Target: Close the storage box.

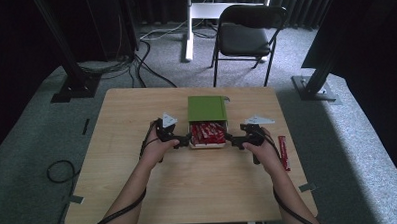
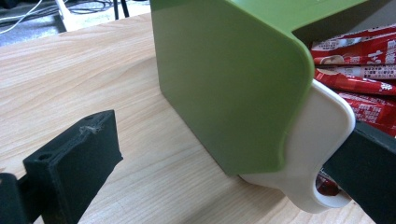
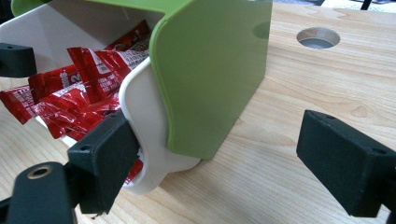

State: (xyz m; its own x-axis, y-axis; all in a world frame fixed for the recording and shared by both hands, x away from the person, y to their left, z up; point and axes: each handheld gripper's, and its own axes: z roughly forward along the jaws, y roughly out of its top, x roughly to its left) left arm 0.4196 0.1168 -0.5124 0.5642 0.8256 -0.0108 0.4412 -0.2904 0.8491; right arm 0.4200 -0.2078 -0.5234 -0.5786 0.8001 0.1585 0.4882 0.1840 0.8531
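Grippers sit on either side of the box at the table's (image 1: 139, 194) middle, so let's sweep across. Over on the left, the left gripper (image 1: 184, 141) has its jaws spread wide, one resting against the white tray's (image 2: 322, 140) rounded corner, the other well clear over bare wood, clamping nothing. Dead centre, the green lid (image 1: 207, 108) is slid partway back on the tray, leaving the near end uncovered with red snack packets (image 1: 207, 133) heaped inside. On the right, the right gripper (image 1: 232, 138) mirrors it, jaws released, one touching the tray's other near corner, the other apart on the table. Further right, a lone red packet (image 1: 284, 152) lies flat near the table's edge.
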